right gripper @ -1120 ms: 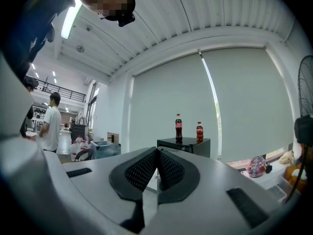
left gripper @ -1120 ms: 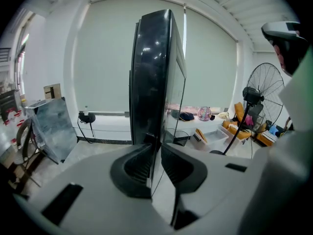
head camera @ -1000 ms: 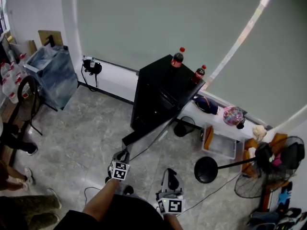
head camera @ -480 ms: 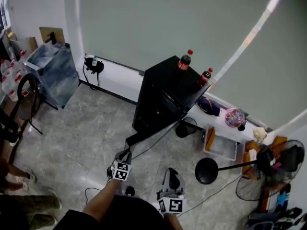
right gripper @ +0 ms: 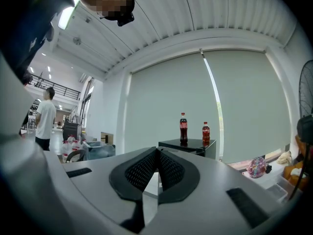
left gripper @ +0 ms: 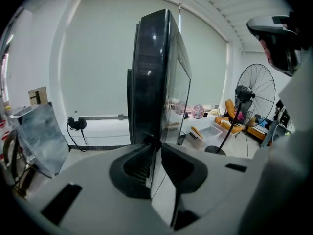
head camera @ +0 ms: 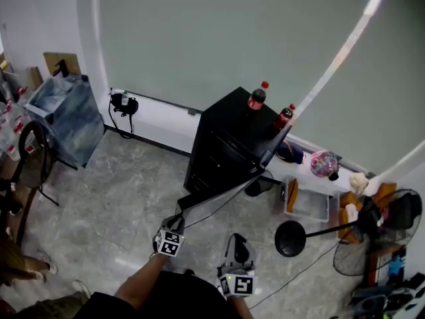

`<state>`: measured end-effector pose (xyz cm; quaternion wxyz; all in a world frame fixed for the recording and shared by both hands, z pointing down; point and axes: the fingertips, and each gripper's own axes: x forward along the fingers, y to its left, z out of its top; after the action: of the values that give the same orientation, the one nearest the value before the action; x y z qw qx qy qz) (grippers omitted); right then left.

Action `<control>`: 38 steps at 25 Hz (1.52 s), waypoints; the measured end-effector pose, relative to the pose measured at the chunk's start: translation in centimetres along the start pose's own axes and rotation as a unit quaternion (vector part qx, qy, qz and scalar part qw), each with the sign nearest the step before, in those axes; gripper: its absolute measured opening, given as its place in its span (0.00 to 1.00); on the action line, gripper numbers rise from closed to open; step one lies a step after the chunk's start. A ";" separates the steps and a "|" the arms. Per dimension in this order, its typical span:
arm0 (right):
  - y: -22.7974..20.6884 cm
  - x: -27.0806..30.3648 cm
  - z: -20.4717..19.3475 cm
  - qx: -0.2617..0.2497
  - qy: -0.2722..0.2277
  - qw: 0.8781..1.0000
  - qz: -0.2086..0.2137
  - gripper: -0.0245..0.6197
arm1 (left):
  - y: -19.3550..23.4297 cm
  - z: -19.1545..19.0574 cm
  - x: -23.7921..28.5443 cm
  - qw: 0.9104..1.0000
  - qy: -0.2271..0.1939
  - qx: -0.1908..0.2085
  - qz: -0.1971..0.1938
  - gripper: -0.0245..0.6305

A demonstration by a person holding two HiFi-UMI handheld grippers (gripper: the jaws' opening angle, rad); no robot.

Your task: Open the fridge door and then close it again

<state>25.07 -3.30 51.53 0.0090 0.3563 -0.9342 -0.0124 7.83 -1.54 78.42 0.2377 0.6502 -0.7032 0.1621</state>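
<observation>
Two cola bottles [head camera: 256,96] stand on top of the black fridge [head camera: 219,135], which sits on the grey floor [head camera: 119,198] against a low white ledge [head camera: 159,115]. The fridge door [head camera: 229,185] is swung well open toward me. My left gripper [left gripper: 155,148] is clamped narrow on the free edge of that door, one pad on each face, and points somewhat downward. My right gripper [right gripper: 157,153] hangs just to the right of it, aimed level at the fridge. Its jaws are pressed together with nothing between them, touching nothing.
</observation>
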 end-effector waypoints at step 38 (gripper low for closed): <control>0.9 16.5 1.3 -0.005 -0.001 0.999 -0.053 0.05 | 14.6 8.9 11.5 0.994 0.011 0.064 -0.086 0.15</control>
<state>12.12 -13.55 50.38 0.0094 0.4054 -0.9139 -0.0182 -8.22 -14.44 78.45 0.2161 0.7206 -0.6300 0.1930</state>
